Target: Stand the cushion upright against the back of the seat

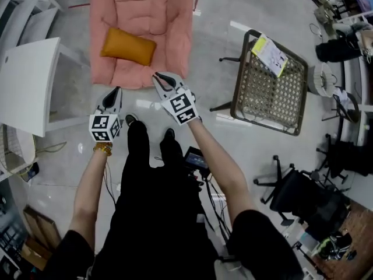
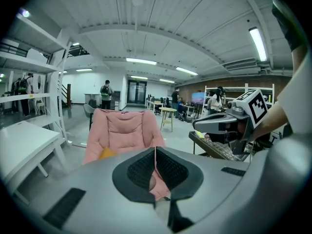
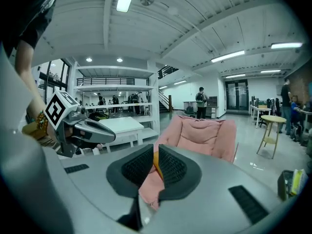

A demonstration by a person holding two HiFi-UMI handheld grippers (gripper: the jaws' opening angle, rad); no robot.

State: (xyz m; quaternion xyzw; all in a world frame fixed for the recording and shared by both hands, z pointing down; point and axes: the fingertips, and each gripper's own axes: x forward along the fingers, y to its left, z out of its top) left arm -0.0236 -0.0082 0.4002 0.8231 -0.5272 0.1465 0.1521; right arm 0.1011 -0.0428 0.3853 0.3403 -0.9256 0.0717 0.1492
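Head view looks steeply down on a pink padded seat (image 1: pixel 145 10) whose far end is cut off by the top of the picture. The orange cushion (image 1: pixel 128 45) lies flat on it, toward the seat's left edge and nearer the front edge than the back. Its long axis runs across the seat, slanting a little from upper left to lower right in the picture, and neither end is raised. The left tool (image 1: pixel 115 92) and the right tool (image 1: pixel 161 78) both point at the seat with their tips about at its front edge, the right one near the front right corner, and both are clear of the cushion. In the left gripper view the left tool (image 2: pixel 155 152) has its jaws pressed together with nothing between them. Its grey body covers most of the cushion (image 2: pixel 106 153), so only an orange corner shows under the seat's upright back (image 2: pixel 122 126). In the right gripper view the right tool (image 3: pixel 156 155) is likewise closed and empty, and of the cushion only a thin orange strip can be made out in the slit above the jaws. A white table (image 1: pixel 29 80) stands left of the seat, and a wicker chair (image 1: pixel 274 98) with a booklet (image 1: pixel 269 54) on it stands to the right.
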